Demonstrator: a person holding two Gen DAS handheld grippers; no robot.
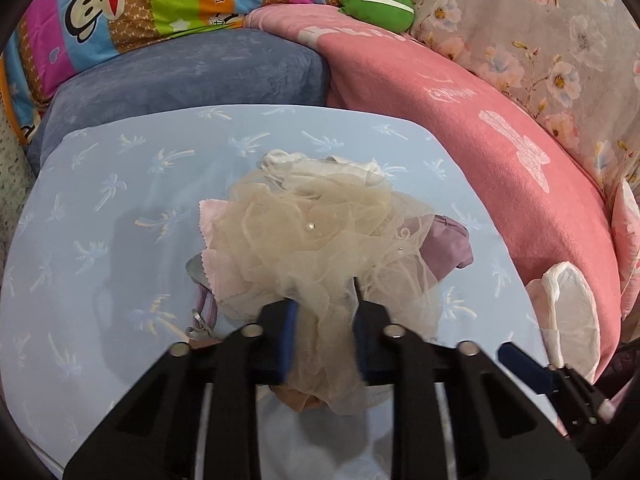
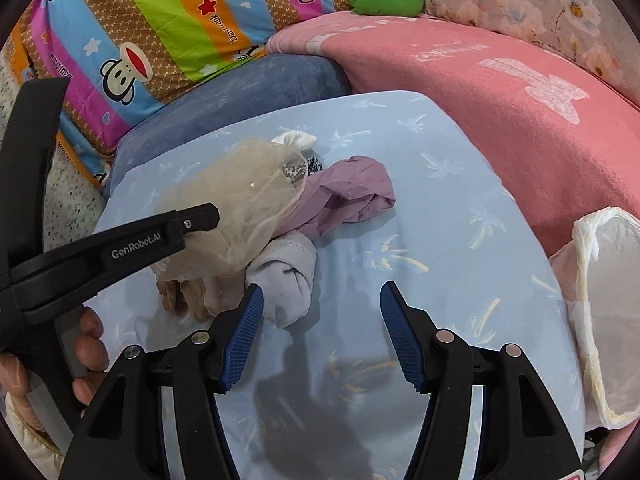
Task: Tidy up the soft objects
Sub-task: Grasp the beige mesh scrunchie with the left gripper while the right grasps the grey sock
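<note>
A small heap of soft items lies on a light blue palm-print cloth (image 1: 100, 184) (image 2: 440, 208). On top is a cream tulle piece (image 1: 320, 232) (image 2: 240, 200), and my left gripper (image 1: 326, 340) is shut on its near end. Under it lie a pink cloth (image 1: 216, 240), a mauve garment (image 1: 448, 248) (image 2: 352, 192), a white fabric piece (image 1: 360, 168) (image 2: 296, 138), a pale grey knotted sock (image 2: 288, 280) and a tan item (image 2: 180, 296). My right gripper (image 2: 322, 336) hovers open just right of the sock, nothing between its fingers. The left gripper (image 2: 200, 216) shows from the side there.
A blue-grey cushion (image 1: 192, 72) and a striped monkey-print quilt (image 1: 120, 8) lie behind. A pink blanket (image 1: 500, 140) (image 2: 520, 100) curves along the right, with a green plush (image 1: 376, 0) and floral fabric (image 1: 540, 32) beyond. A white diaper (image 1: 568, 312) (image 2: 608, 312) rests at the right. A hand (image 2: 88, 344) holds the left tool.
</note>
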